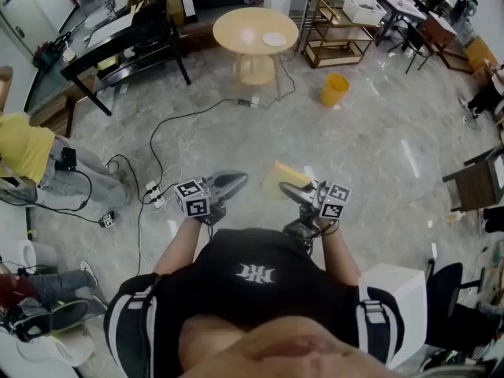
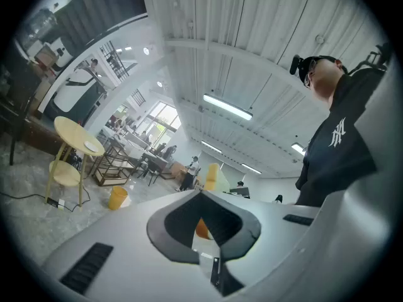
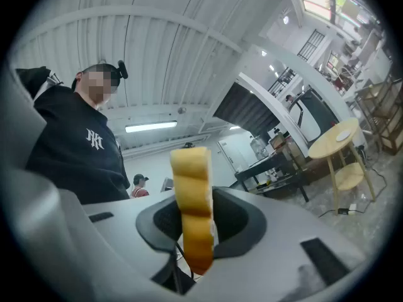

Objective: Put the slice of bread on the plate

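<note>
While your left hand-held gripper (image 1: 231, 183) is clenched on nothing, your right hand-held gripper (image 1: 296, 193) grasps the slice of bread (image 3: 190, 190) between its jaws, just before your chest. The plate (image 1: 274, 39) lies well apart, on the round counter (image 1: 236, 28) ahead.

This is a big open robotics lab or workshop hall. The pale stone floor (image 1: 378, 148) is strewn with black cables (image 1: 169, 124) running to a power strip (image 1: 155, 195) at 9 o'clock. At 12 o'clock stands a round wooden tabletop (image 1: 255, 34) with a white plate (image 1: 274, 39), at 11 o'clock a black workbench (image 1: 126, 50) piled with gear, and at 1 o'clock a metal rack (image 1: 339, 30) and a yellow bin (image 1: 334, 90). A person (image 1: 31, 152) sits at 9 o'clock. Overhead are a ribbed metal ceiling (image 2: 208, 36) and strip lights (image 2: 227, 107).
</note>
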A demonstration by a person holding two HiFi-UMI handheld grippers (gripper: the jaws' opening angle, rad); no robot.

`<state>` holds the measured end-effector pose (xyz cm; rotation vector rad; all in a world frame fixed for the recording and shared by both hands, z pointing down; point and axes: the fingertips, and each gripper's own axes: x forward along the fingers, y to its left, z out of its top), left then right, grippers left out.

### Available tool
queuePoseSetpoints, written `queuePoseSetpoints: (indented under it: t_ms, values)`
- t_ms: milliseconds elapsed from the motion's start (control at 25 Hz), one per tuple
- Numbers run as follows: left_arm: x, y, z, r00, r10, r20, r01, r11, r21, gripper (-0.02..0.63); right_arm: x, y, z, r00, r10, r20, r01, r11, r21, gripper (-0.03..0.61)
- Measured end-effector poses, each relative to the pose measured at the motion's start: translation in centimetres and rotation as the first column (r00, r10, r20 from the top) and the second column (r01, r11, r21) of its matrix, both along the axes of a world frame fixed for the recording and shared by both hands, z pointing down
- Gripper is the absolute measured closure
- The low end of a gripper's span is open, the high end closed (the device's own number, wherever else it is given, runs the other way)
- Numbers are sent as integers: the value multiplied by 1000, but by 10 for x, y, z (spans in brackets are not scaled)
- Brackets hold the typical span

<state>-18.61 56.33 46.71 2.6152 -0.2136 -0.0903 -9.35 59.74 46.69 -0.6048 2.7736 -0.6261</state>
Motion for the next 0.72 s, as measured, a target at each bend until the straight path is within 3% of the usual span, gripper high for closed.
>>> queuePoseSetpoints:
  t_ms: [320, 720]
  values:
    - [22, 10, 11, 999, -22, 31, 23, 999, -26, 601, 31, 12, 6, 999, 10, 33, -9, 999, -31, 488]
    - [32, 9, 19, 999, -25, 26, 27, 998, -64, 601, 33, 5, 4, 1000, -11, 10, 12, 999, -45, 483]
